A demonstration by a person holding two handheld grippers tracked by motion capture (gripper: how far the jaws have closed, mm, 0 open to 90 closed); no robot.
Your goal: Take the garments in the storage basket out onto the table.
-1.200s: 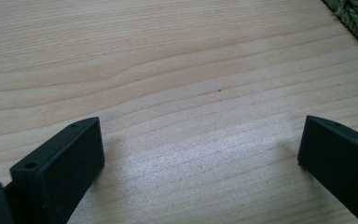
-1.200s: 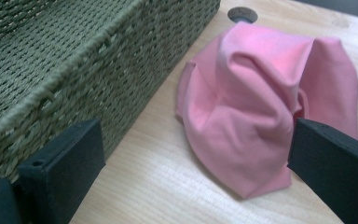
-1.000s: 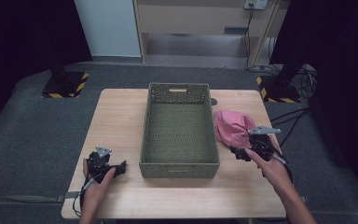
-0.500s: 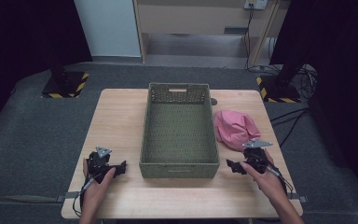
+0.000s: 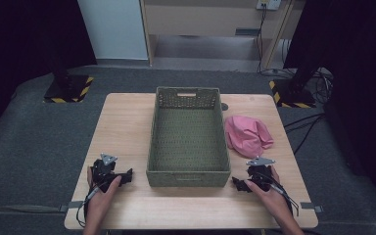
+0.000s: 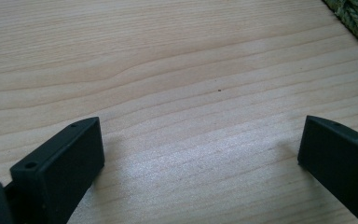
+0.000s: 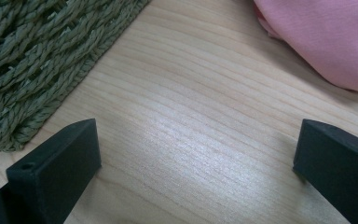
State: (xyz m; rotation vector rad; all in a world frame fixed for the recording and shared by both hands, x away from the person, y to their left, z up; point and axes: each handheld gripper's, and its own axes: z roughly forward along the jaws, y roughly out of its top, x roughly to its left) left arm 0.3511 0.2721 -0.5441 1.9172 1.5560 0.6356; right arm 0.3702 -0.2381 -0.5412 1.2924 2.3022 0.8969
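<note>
Pink cloth [image 5: 247, 134]: one crumpled piece, lying on the worktop [image 5: 127, 122], just ahead of the right claw [image 5: 240, 184] and apart from it; touched by neither claw. In the right gripper view the pink cloth [image 7: 321, 37] sits beyond the right-hand jaw, at the upper corner.

Right claw [image 7: 196, 163]: released, jaws spread wide, bare wood between them; held low over the worktop [image 7: 205, 116] at its near edge. The woven basket [image 7: 32, 51] lies just past its left-hand jaw.

Woven basket [image 5: 188, 137]: green, rectangular, open-topped, standing between the two claws with its near wall roughly level with them; the pink cloth lies just beside its far-right wall.

Left claw [image 5: 127, 175]: released, jaws wide apart over bare worktop [image 6: 168, 70], holding nothing; a corner of the woven basket [image 6: 354, 18] shows ahead of its right-hand jaw.

Both claws are gripped by a person's hands coming in from the near edge.
</note>
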